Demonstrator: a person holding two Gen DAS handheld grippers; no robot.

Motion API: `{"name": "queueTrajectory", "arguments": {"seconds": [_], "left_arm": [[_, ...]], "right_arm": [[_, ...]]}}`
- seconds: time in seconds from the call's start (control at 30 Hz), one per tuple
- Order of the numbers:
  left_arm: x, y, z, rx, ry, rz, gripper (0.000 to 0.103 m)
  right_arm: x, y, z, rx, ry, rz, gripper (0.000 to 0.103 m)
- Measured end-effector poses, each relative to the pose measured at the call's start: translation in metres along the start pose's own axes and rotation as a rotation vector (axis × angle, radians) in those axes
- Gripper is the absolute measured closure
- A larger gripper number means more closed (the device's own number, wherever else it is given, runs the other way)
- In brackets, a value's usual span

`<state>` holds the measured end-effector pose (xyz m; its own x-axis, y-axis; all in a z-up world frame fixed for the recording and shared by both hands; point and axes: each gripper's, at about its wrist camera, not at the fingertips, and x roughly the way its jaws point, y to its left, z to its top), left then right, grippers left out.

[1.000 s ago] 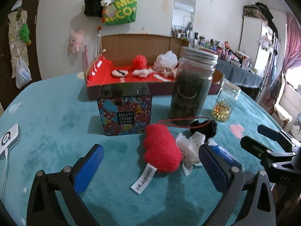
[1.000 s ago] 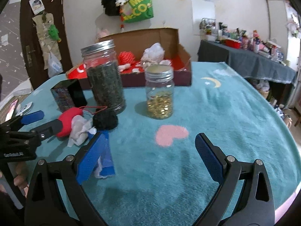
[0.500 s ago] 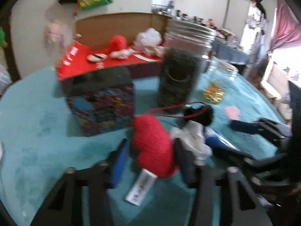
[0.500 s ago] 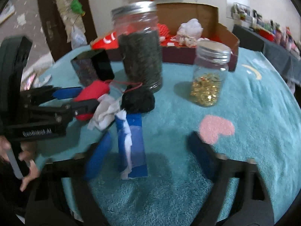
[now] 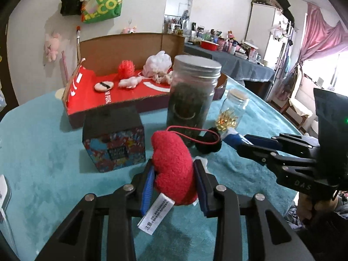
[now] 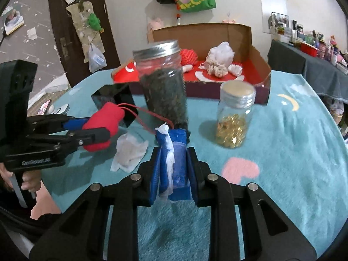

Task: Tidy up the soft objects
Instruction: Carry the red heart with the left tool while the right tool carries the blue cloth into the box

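My left gripper (image 5: 174,174) is shut on a red plush heart (image 5: 173,163) with a white tag and red cord, held just above the teal table; it also shows in the right wrist view (image 6: 102,128). My right gripper (image 6: 173,165) is shut on a blue tissue pack (image 6: 176,163) with a white tissue sticking out. A crumpled white tissue (image 6: 129,152) lies between them. A black pompom (image 5: 208,144) sits by the tall jar. The open red-lined cardboard box (image 5: 113,95) at the back holds a red pompom (image 5: 126,67), white fluffy pieces and a powder puff.
A tall jar of dark leaves (image 5: 191,100) and a small jar of gold bits (image 6: 235,121) stand mid-table. A colourful printed box (image 5: 115,143) stands left of the heart. A phone (image 5: 3,193) lies at the far left edge.
Both grippers moved forward and closed: the left on the red plush heart, the right on the blue tissue pack. The heart is now raised slightly.
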<state>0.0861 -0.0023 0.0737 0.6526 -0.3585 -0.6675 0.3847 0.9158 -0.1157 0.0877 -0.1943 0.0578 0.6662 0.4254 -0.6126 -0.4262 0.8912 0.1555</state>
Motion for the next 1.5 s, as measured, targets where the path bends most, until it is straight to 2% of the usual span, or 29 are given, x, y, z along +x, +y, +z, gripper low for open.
{"name": "queueTrajectory", "arguments": {"seconds": [0.27,0.6,0.93,1.17,1.5], "left_arm": [[0.005,-0.001,0.003,-0.013,0.011,-0.039,0.066],[-0.013,-0.006,0.013,0.003,-0.042,-0.051,0.066],[0.001,-0.001,0.003,-0.030,0.008,-0.057,0.066],[-0.009,0.018,-0.006,-0.055,0.013,-0.066,0.066],[-0.031,0.058,-0.019,-0.120,0.012,0.009,0.066]], "right_arm": [[-0.002,0.000,0.006,0.001,-0.010,0.015,0.081],[-0.011,-0.005,0.010,0.015,-0.034,0.005,0.081],[-0.007,-0.006,0.006,0.013,-0.017,-0.004,0.081],[-0.010,-0.019,0.001,0.045,-0.005,0.005,0.080],[-0.016,-0.045,-0.006,0.091,0.020,-0.026,0.080]]}}
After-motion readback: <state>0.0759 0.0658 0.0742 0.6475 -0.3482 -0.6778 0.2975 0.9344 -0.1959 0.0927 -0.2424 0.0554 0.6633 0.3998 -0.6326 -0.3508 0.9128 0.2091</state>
